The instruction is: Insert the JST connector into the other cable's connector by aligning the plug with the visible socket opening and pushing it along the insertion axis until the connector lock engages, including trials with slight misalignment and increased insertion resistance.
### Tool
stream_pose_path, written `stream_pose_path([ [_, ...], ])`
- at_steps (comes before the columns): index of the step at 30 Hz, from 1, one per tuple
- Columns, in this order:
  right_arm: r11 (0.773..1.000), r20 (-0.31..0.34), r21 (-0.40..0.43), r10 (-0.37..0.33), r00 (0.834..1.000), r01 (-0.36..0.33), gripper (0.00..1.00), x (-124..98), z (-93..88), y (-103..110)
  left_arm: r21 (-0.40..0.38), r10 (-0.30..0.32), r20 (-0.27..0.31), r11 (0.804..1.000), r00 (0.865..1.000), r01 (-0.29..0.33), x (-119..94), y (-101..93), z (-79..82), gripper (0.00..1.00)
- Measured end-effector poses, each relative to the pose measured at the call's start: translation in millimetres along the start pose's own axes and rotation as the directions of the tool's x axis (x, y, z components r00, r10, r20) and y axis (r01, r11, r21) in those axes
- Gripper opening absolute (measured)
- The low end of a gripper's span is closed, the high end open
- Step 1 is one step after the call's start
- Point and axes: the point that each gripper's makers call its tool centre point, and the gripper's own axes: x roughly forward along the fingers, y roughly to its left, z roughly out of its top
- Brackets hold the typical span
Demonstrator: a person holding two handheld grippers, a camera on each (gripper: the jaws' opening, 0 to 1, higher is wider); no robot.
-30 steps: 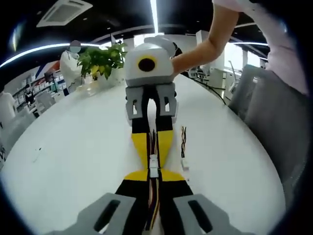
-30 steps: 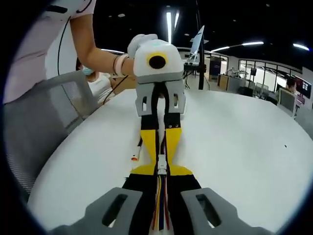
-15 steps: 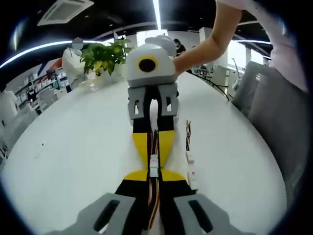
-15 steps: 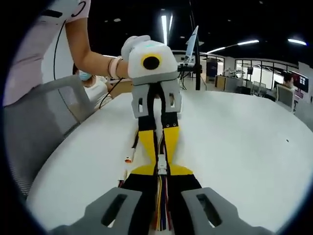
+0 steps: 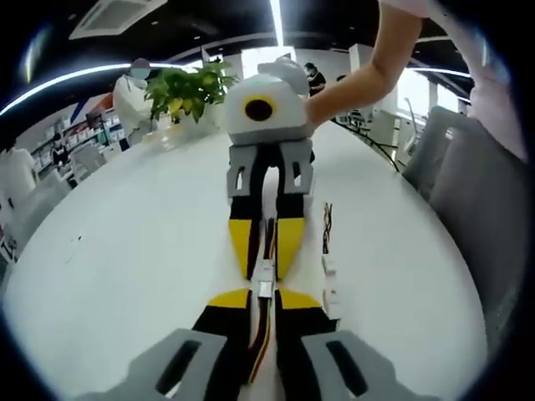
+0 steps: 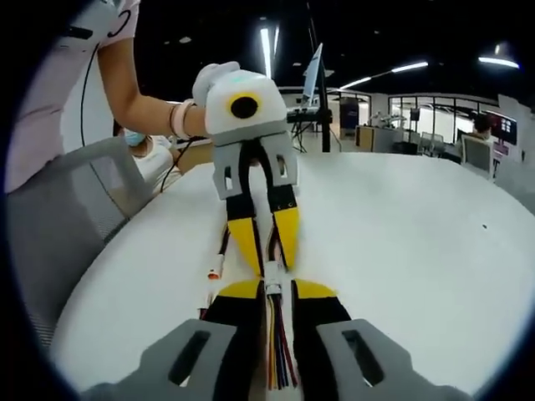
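Two grippers tip to tip over a white round table, left gripper clamped on a multicoloured cable, right gripper clamped on its own, small white JST connector joined between the tips, spare cable lying just beside it, potted plant behind in left gripper view, grey chair at the table's edge in right gripper view.

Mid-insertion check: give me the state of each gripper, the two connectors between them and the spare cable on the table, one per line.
Left gripper: shut on its cable.
Right gripper: shut on its cable.
White connectors: meeting end to end between the two sets of yellow tips; lock engagement cannot be told.
Spare cable: lying loose on the white table, beside the grippers, not held.
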Motion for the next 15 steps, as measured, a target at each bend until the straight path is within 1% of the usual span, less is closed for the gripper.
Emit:
stream_pose_path([
  [1,1.000,0.006,0.003,-0.003,1.000,0.003,0.11,-0.7,1.5,-0.2,0.002,0.012,-0.001,1.000,1.000,-0.012,-1.8,1.1,0.9,0.06],
  [4,1.000,0.027,0.016,-0.022,0.999,0.021,0.11,-5.1,8.2,-0.2,-0.009,0.037,0.021,0.999,0.999,-0.037,-10.1,1.9,8.0,0.10],
  [8,0.998,0.041,0.023,-0.052,0.998,0.051,0.13,-14.7,13.5,2.1,-0.006,0.066,0.038,0.998,0.997,-0.066,-21.6,0.3,12.9,0.11],
  [11,0.998,0.050,0.017,-0.062,0.997,0.062,0.11,-22.9,16.4,8.1,0.017,0.093,0.034,0.995,0.995,-0.094,-30.9,-3.6,14.0,0.12],
  [13,0.998,0.048,0.010,-0.063,0.997,0.062,0.11,-26.6,16.3,14.7,0.048,0.136,0.021,0.989,0.991,-0.137,-36.6,-3.5,12.1,0.14],
  [15,0.999,0.034,-0.002,-0.054,0.998,0.054,0.11,-28.4,12.6,24.7,0.045,0.142,0.025,0.989,0.990,-0.143,-40.0,-9.3,11.3,0.15],
])
